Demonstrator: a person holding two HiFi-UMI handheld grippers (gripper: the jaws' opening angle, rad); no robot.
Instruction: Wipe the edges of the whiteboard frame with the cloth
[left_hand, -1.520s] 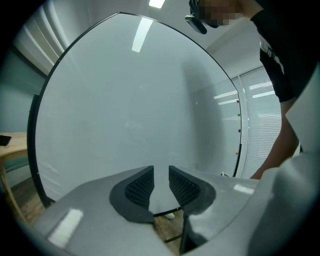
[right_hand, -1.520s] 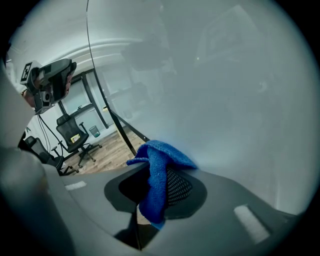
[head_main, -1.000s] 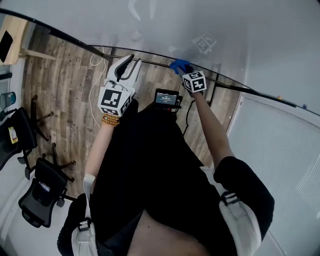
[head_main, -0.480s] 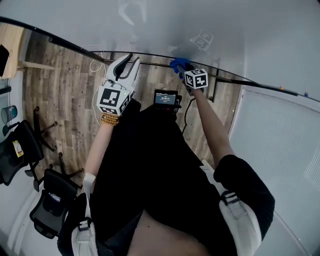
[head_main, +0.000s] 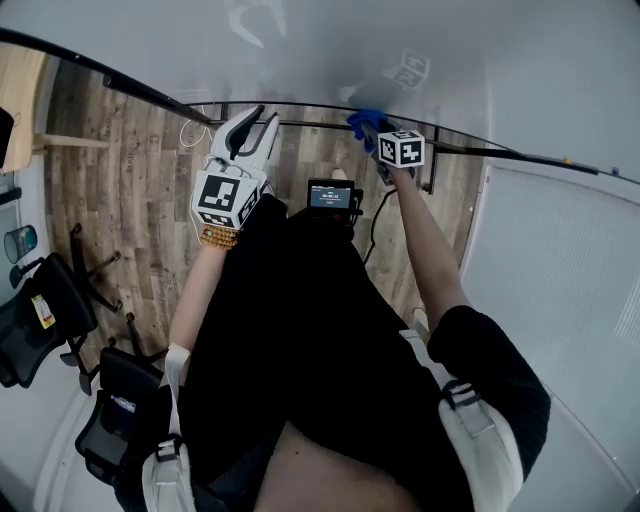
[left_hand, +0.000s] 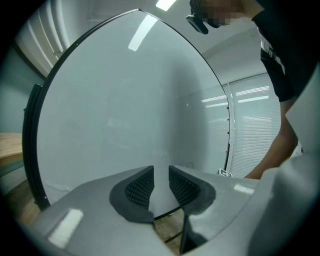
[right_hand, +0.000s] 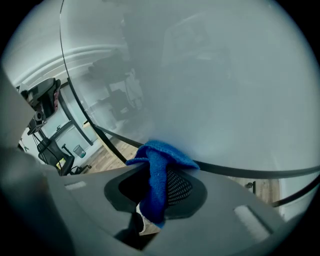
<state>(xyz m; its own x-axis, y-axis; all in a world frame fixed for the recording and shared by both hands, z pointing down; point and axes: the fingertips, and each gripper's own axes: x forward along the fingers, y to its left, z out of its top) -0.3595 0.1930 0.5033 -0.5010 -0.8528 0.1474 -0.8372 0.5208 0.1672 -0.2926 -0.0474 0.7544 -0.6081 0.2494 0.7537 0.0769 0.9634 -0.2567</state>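
The whiteboard's black frame (head_main: 300, 104) runs across the top of the head view. My right gripper (head_main: 372, 128) is shut on a blue cloth (head_main: 362, 121), and the cloth is pressed against the frame. In the right gripper view the blue cloth (right_hand: 156, 172) hangs folded between the pads of that gripper (right_hand: 160, 186) and touches the black frame strip (right_hand: 240, 171). To its left, my left gripper (head_main: 258, 122) points at the board. Its jaws stand a narrow gap apart with nothing between them (left_hand: 161, 182), and the board's black frame (left_hand: 31, 130) curves round the white surface ahead.
Below the board is a wood floor with black office chairs (head_main: 40, 300) at the left and a bin (head_main: 20, 243). A small device with a lit screen (head_main: 331, 195) stands near the person's body. White blinds (head_main: 560, 260) fill the right side.
My right gripper has slid a little to the right along the frame with the cloth in it. The left gripper has hardly moved.
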